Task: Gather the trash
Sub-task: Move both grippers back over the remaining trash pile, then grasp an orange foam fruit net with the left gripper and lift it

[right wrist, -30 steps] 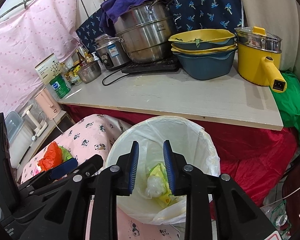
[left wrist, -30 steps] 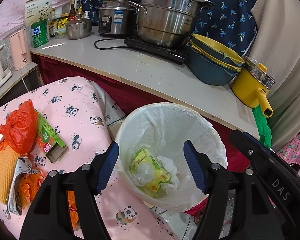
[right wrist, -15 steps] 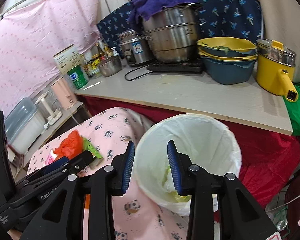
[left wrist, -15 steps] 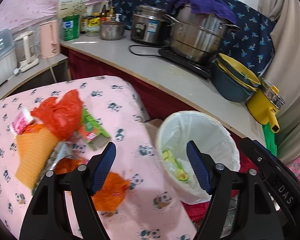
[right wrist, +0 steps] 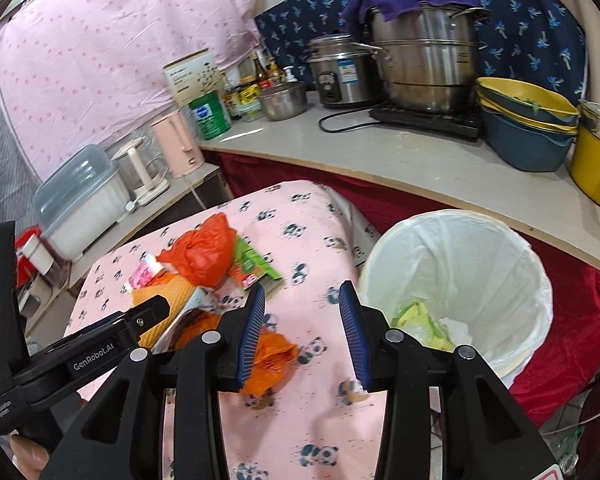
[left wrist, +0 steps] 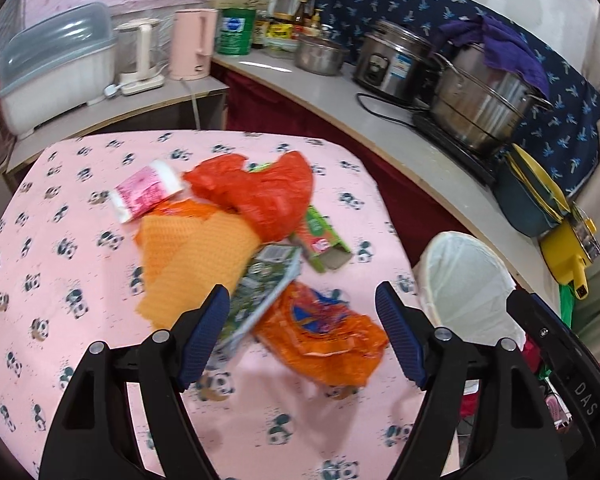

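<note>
Currently the trash lies heaped mid-frame on the panda-print table (left wrist: 60,240), within reach of both hands. Left to right: pink packet (left wrist: 146,194), orange cloth (left wrist: 192,258), red bag (left wrist: 260,196), green carton (left wrist: 320,240) (long axis toward lower right), orange wrapper (left wrist: 324,336). Left gripper (left wrist: 300,334): jaws wide, just opening, empty, framing the wrapper. Right gripper (right wrist: 302,330): jaws part-open, just opening, empty. Lined bin (right wrist: 500,248) stands lower right, beside the table.
</note>
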`<act>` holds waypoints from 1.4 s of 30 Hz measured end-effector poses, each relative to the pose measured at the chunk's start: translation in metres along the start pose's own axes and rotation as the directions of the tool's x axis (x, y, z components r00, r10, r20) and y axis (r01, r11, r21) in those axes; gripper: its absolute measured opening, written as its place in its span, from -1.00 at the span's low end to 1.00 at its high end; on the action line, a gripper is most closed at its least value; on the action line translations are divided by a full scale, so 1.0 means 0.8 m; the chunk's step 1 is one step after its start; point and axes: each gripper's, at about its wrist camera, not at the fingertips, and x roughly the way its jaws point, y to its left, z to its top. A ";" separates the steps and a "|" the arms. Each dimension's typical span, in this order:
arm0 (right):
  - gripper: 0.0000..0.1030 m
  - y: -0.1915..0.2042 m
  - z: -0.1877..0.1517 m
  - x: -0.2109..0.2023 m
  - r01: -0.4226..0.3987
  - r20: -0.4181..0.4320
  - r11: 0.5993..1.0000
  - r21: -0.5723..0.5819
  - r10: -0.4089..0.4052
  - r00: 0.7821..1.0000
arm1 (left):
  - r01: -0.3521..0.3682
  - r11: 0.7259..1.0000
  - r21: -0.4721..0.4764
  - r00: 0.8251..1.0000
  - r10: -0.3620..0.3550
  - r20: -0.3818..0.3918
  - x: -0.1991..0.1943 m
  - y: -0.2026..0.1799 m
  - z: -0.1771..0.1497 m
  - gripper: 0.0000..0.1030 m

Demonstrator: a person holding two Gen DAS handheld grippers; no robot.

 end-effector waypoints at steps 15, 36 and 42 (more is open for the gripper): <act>-0.16 0.055 -0.040 0.044 -0.044 -0.108 0.998 -0.054 0.038 0.993 | -0.050 0.993 -0.109 0.998 0.044 -0.054 0.011 0.086 -0.021 0.40; -0.15 0.075 -0.045 0.084 -0.048 -0.162 0.996 -0.080 0.035 0.986 | 0.029 0.988 -0.149 0.987 -0.052 -0.154 0.065 0.107 -0.018 -0.52; -0.15 0.093 -0.043 0.091 -0.061 -0.165 0.993 -0.099 0.045 0.985 | 0.039 0.992 -0.121 0.990 -0.054 -0.128 0.055 0.111 -0.014 -0.80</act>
